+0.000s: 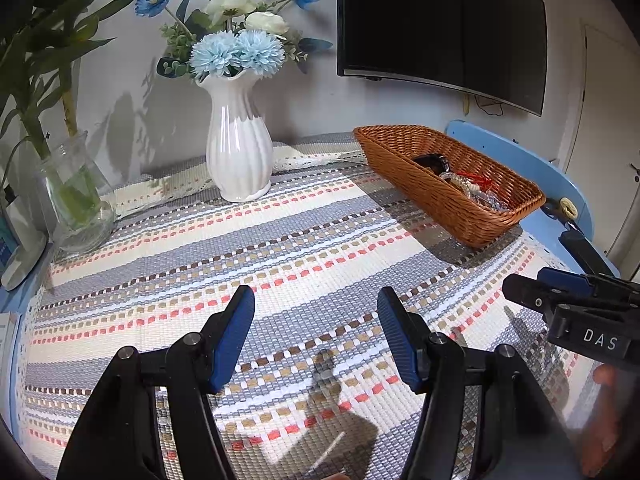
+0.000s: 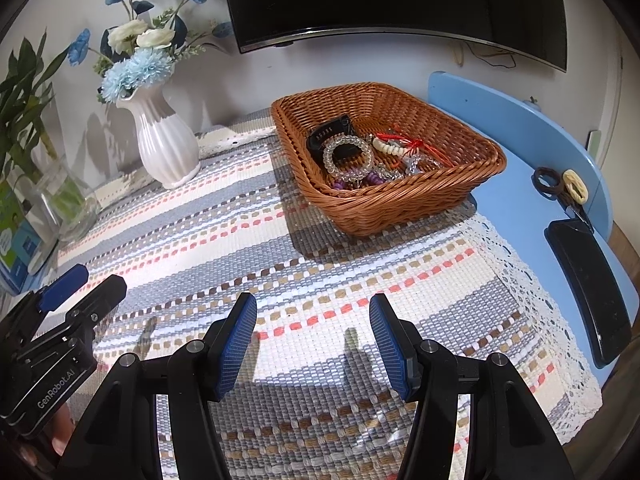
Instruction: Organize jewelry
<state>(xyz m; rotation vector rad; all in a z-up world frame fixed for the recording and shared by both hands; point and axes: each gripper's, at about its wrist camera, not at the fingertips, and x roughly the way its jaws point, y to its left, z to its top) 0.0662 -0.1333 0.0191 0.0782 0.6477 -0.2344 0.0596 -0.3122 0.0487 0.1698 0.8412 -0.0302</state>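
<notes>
A brown wicker basket (image 2: 460, 184) stands at the far right of the striped cloth; it also shows in the left wrist view (image 1: 444, 200). It holds a clear bead bracelet (image 2: 347, 157), a white bead bracelet (image 2: 386, 147) with a red tassel (image 2: 416, 143), purple beads (image 2: 374, 178) and a black watch (image 2: 330, 136). My left gripper (image 1: 316, 300) is open and empty above the cloth. My right gripper (image 2: 313, 306) is open and empty above the cloth, in front of the basket. Each gripper shows at the edge of the other's view.
A white vase of blue and white flowers (image 1: 239, 152) and a glass jar with a green plant (image 1: 76, 196) stand at the back left. A dark screen (image 2: 400, 4) hangs on the wall. Hair ties (image 2: 546, 182) and a black phone (image 2: 588, 280) lie on the blue table (image 2: 516, 200).
</notes>
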